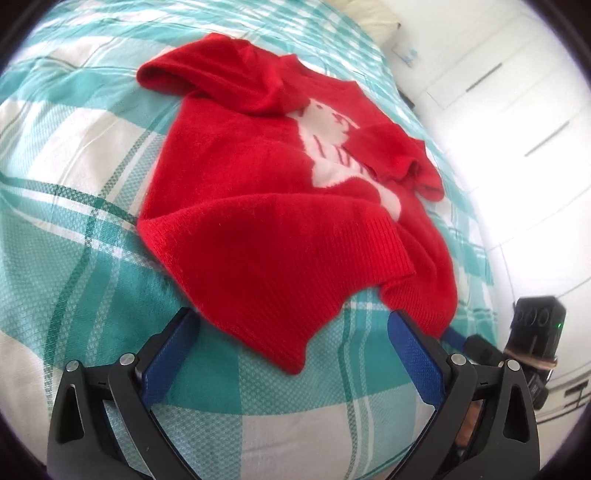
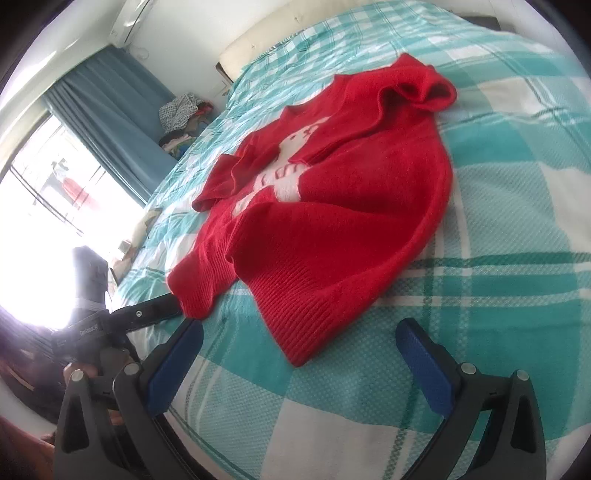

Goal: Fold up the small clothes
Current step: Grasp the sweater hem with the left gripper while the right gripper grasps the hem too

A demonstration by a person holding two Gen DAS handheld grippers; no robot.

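Observation:
A red knitted sweater (image 1: 258, 221) with a white animal figure (image 1: 328, 147) lies on the bed, its lower part folded over so the ribbed hem faces me. My left gripper (image 1: 295, 339) stands open, and the near hem corner lies between its blue pads (image 1: 170, 362) without touching them. In the right wrist view the same sweater (image 2: 332, 221) fills the middle. My right gripper (image 2: 299, 343) is open around the near hem corner. The other gripper's finger (image 2: 155, 312) reaches the under layer's corner at the left. In the left wrist view that corner meets a blue fingertip (image 1: 456, 336).
The teal and white checked bedspread (image 1: 74, 258) stretches around the sweater. White wardrobe doors (image 1: 517, 110) stand past the bed's right edge. A bright window (image 2: 44, 184), a blue curtain (image 2: 110, 129) and a pile of clothes (image 2: 181, 122) sit at the left, with a pale headboard (image 2: 295, 33) at the far end.

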